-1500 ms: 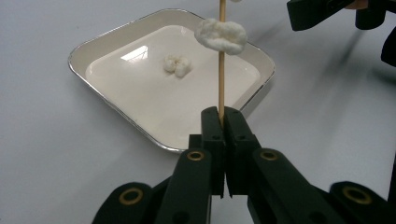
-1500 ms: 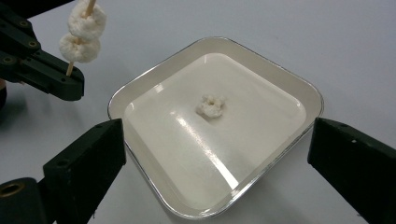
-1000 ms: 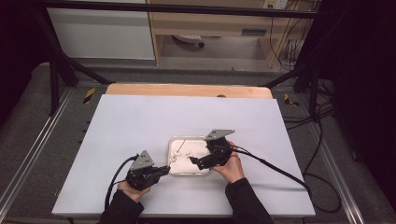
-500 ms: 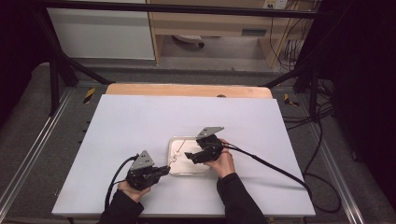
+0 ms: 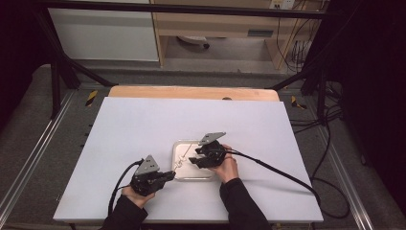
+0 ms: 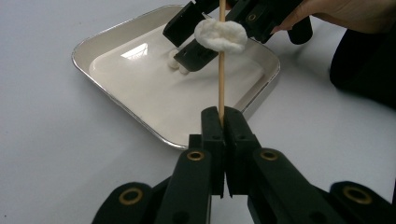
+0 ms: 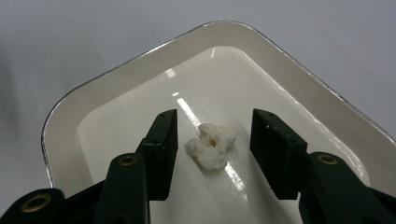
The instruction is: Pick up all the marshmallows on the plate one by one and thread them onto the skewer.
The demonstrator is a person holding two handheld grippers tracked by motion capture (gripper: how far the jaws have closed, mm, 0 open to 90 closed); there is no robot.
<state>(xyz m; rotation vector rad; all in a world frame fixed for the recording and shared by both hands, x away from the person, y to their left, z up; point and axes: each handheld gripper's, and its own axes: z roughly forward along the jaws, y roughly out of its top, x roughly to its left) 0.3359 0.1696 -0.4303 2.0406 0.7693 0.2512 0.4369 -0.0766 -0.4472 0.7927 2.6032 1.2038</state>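
Observation:
My left gripper (image 6: 223, 119) is shut on a thin wooden skewer (image 6: 221, 70) that stands up between its jaws. A white fluffy piece (image 6: 220, 35) is threaded on the skewer over the white metal-rimmed tray (image 6: 140, 88). My right gripper (image 7: 212, 135) reaches down into the tray (image 7: 116, 93) from the far side. Its jaws have just been closing and now flank a second white piece (image 7: 211, 145) on the tray floor, with a gap on each side. In the high view, the left gripper (image 5: 167, 175) sits at the tray's near left corner and the right gripper (image 5: 194, 160) over the tray (image 5: 184, 143).
A white table top (image 5: 143, 124) carries the tray near its front middle. A wooden strip (image 5: 191, 92) runs along the far edge. Black cables (image 5: 277, 170) trail from the grippers to the right and the front left. Dark frame legs and shelving stand beyond the table.
The right hand has shifted left and lowered its gripper into the tray. The left gripper and its skewer have stayed where they were.

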